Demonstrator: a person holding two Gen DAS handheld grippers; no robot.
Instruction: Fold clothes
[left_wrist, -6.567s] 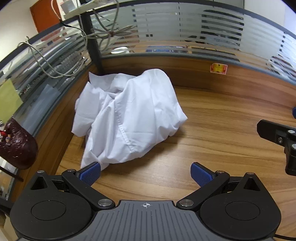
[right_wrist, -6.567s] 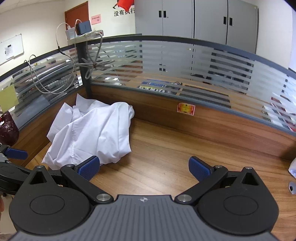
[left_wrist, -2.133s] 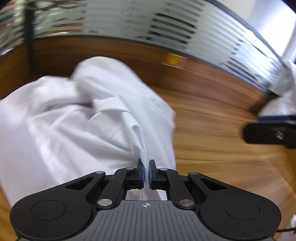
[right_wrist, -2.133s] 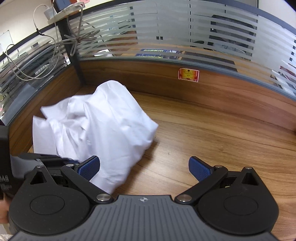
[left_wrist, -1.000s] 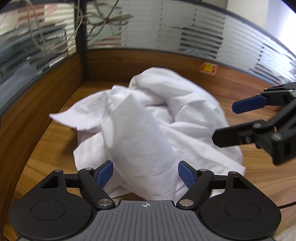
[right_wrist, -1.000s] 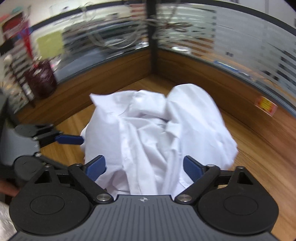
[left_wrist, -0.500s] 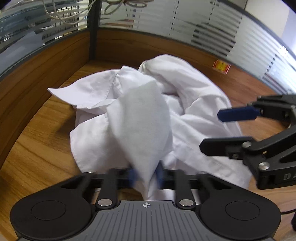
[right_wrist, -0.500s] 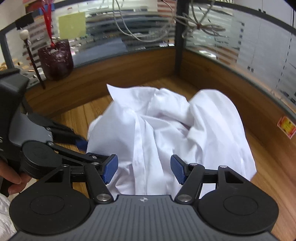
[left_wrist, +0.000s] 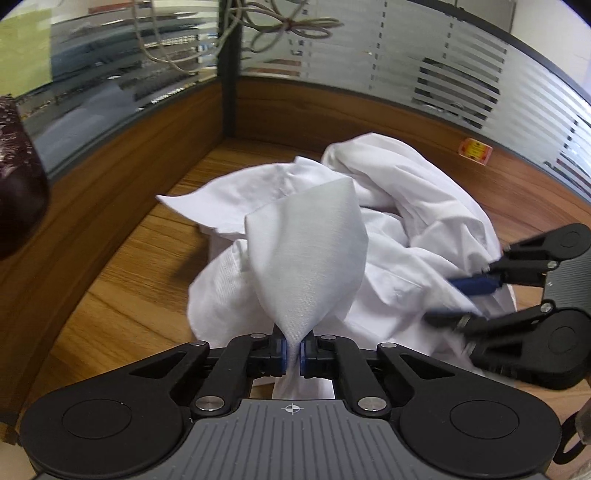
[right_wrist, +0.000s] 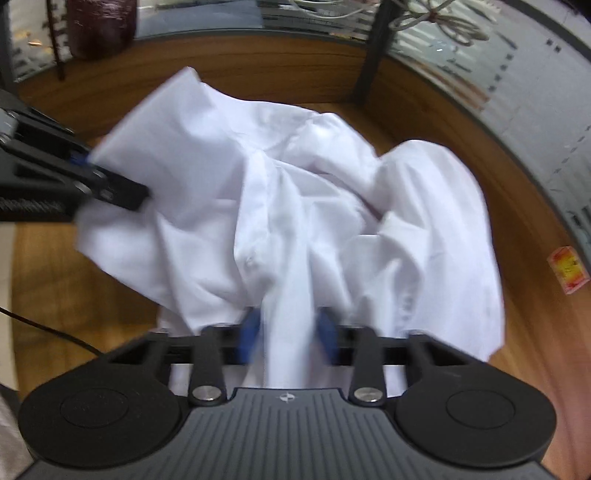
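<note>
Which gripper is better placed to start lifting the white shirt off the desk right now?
Left. The left gripper is pinched shut on the white shirt; the right gripper has cloth between blurred, unclosed jaws.

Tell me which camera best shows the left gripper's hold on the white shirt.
The left wrist view. There the left gripper sits sharp and centred, its blue fingers shut on a gathered fold of the white shirt. The right wrist view shows that gripper only from the side at the left edge, blurred, with cloth covering the contact.
</note>
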